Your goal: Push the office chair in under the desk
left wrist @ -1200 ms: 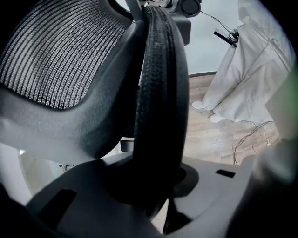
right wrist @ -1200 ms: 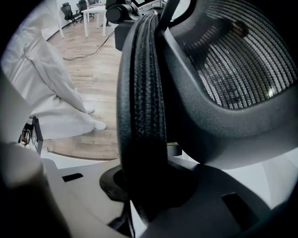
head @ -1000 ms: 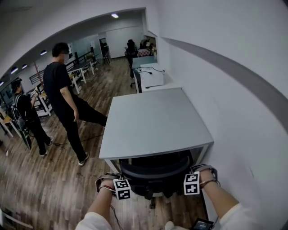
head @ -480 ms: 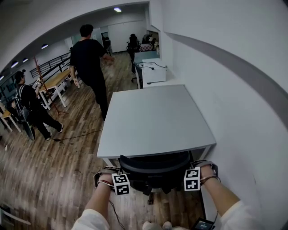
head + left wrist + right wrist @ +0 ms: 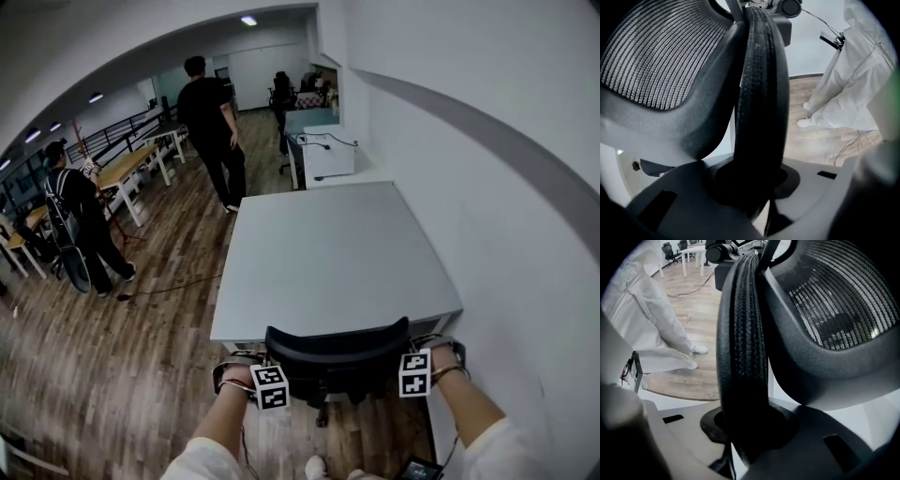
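Observation:
The black office chair [image 5: 337, 352] stands at the near edge of the grey desk [image 5: 328, 253], its seat hidden beneath the top and only the mesh backrest showing. My left gripper [image 5: 277, 370] grips the backrest's left edge and my right gripper [image 5: 407, 364] its right edge. In the left gripper view the padded backrest rim [image 5: 759, 93] runs straight down between the jaws of the left gripper [image 5: 750, 187], which is shut on it. The right gripper view shows the same: the rim [image 5: 743, 333] is clamped in the right gripper [image 5: 745, 427].
A white wall [image 5: 487, 187] runs along the desk's right side. Beyond the desk stands another desk with a white box [image 5: 323, 150]. One person in black [image 5: 214, 122] walks away on the wooden floor, another [image 5: 80, 225] stands at the left near tables [image 5: 131, 169]. A cable [image 5: 169, 289] lies on the floor.
The chair has slid farther under the desk, and both grippers went forward with it. The person in black has walked from beside the desk to farther down the room.

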Motion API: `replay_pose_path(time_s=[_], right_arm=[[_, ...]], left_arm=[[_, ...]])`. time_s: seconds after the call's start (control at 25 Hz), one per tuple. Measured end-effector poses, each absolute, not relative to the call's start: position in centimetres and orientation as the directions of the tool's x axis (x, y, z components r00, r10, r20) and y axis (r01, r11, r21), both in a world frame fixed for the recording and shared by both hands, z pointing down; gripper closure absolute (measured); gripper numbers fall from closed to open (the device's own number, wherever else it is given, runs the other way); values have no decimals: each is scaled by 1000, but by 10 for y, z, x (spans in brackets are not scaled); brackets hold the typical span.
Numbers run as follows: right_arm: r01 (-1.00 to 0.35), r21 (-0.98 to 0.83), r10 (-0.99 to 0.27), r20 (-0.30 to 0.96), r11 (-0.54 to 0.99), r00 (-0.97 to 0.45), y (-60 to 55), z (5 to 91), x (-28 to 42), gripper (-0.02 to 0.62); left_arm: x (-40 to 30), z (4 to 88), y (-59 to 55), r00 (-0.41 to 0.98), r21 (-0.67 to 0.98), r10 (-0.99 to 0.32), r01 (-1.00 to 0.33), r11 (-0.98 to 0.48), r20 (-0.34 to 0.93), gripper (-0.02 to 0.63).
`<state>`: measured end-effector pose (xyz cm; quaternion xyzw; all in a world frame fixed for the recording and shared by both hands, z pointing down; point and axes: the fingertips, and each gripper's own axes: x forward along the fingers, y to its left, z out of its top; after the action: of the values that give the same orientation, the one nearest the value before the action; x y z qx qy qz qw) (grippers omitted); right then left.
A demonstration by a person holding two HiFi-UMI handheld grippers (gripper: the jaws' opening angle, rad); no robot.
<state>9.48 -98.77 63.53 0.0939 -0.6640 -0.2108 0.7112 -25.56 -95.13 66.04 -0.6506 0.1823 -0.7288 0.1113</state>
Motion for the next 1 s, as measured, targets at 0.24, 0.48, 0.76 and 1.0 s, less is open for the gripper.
replay_pose_path(time_s=[0.24,0.48,0.76,1.0], right_arm=[[171,423,-433,901,890,24,-1008,635,90,497],[167,427,-436,900,889,20,-1021,635,88,497],[169,428,-437,899,888,21,-1037,633,85,497],[171,426,-435,900,888,17,-1050,633,83,497]], left_arm=[[-260,660,-971,-130,-413,-401,-75,-908,907,522],[-262,660,-984,-128,-409,-399,-72,-909,908,522],[-264,659,-998,-132,-410,-398,-76,-909,908,520],[-266,658,-1011,-131,-408,-396,-78,-910,909,522]])
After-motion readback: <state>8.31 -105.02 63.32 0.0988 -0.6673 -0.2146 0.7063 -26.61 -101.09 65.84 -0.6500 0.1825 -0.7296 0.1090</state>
